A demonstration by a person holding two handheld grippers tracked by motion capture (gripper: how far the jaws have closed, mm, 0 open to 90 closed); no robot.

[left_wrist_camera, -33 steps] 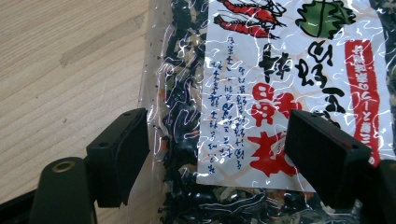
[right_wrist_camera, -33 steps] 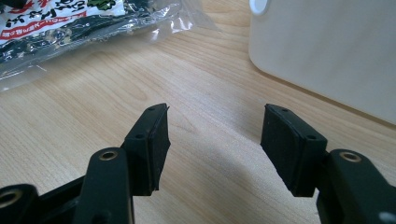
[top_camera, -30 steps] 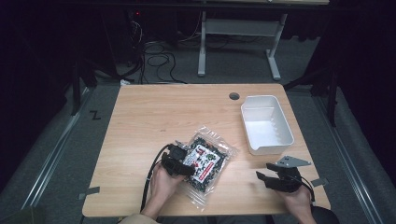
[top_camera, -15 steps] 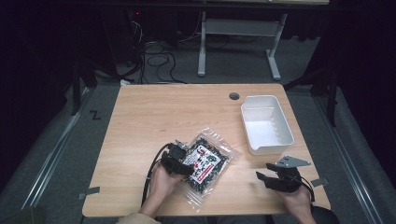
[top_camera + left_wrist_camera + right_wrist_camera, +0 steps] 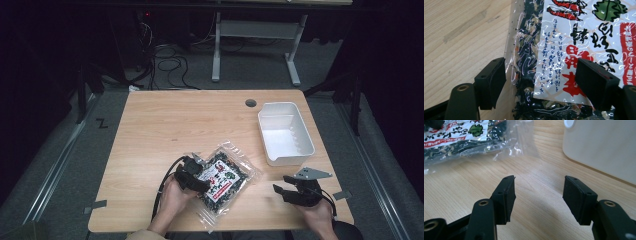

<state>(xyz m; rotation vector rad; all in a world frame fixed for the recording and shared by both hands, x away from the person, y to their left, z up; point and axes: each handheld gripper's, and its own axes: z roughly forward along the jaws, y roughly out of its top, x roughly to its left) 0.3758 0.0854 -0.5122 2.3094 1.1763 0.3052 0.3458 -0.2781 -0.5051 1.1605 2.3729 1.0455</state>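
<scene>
Left gripper (image 5: 540, 82) jaws apart, straddling packet (image 5: 564, 57) edge.

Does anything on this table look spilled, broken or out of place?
Nothing stands out. The snack bag lies flat and skewed on the table, apparently sealed, with no crumbs around it. The white tub sits upright and empty.

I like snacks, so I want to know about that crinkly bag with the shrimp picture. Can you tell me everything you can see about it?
The bag is clear, shiny, crinkly plastic, lying flat and slanted on the wooden table, near its front edge. Inside are dark flakes with pale bits. Its white label shows red shrimp, a green leaf and red and black writing. The left gripper is at its left side, open, one jaw near the bag's edge, the other over the label. The white tub sits apart from it.
</scene>
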